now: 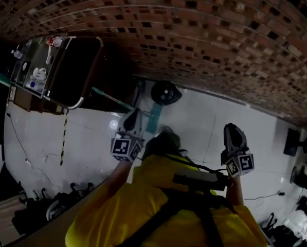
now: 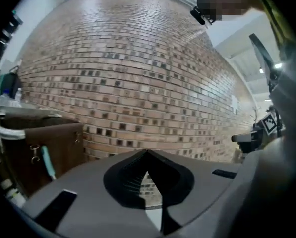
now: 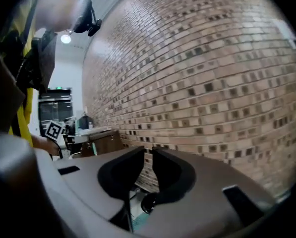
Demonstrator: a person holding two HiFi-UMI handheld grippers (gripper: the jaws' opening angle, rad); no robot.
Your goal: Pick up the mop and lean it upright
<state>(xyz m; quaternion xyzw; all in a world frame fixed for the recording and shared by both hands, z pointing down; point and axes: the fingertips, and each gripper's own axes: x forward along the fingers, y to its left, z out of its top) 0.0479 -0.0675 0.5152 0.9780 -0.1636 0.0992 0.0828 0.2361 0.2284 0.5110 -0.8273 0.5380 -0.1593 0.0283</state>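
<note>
The mop shows in the head view as a teal flat head on the pale floor at the foot of the brick wall. Its thin teal handle runs left toward the cart; whether it leans on anything I cannot tell. My left gripper hovers just left of the mop head, and its jaws meet tip to tip with nothing between them. My right gripper is held further right over bare floor. Its jaws stand a narrow gap apart and empty, with the teal mop head below them.
A dark cart with bottles on top stands at the left against the brick wall. A black round object sits by the wall behind the mop head. A black stand and cables lie at the right. Dark clutter fills the bottom left.
</note>
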